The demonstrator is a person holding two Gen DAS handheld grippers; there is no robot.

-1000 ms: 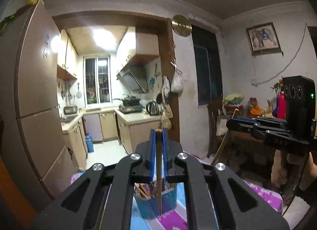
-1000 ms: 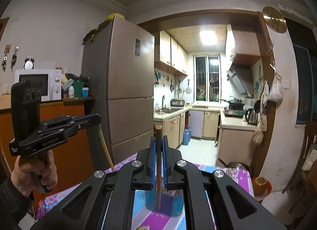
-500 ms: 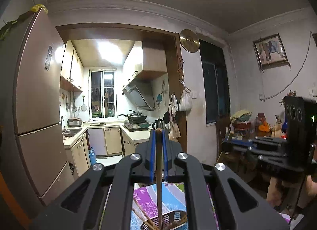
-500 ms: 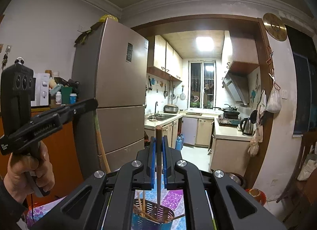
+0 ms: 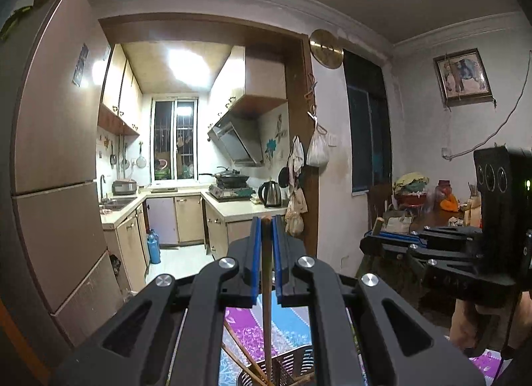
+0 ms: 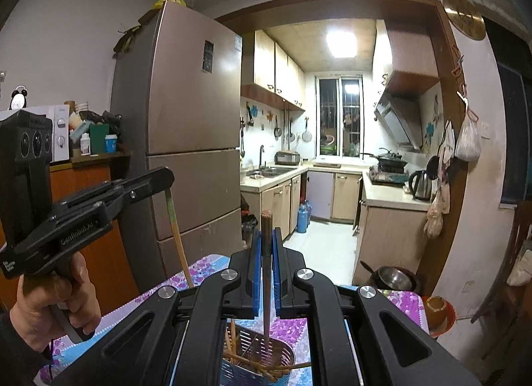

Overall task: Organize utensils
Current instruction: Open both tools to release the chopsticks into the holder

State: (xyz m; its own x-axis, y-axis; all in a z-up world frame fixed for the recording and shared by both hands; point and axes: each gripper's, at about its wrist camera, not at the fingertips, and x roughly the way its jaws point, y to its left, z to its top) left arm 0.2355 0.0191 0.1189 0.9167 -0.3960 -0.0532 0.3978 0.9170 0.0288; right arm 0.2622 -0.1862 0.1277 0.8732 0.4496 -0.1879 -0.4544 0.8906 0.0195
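Observation:
My left gripper (image 5: 265, 223) is shut on a wooden chopstick (image 5: 266, 302) that hangs straight down, its tip inside a perforated metal utensil holder (image 5: 292, 366) holding several chopsticks. My right gripper (image 6: 266, 236) is shut on a darker chopstick (image 6: 266, 286), its lower end inside the same holder (image 6: 256, 352). The left gripper also shows in the right wrist view (image 6: 159, 179) with its chopstick (image 6: 178, 243). The right gripper shows in the left wrist view (image 5: 372, 243).
The holder stands on a table with a purple and blue floral cloth (image 6: 196, 269). A tall fridge (image 6: 186, 139) stands behind on the left. A kitchen doorway (image 5: 206, 186) lies ahead. A cluttered side table (image 5: 432, 209) is at right.
Both grippers have moved up and tilted upward, the holder dropping to the bottom of both views. The chopstick tips now reach into the holder from above.

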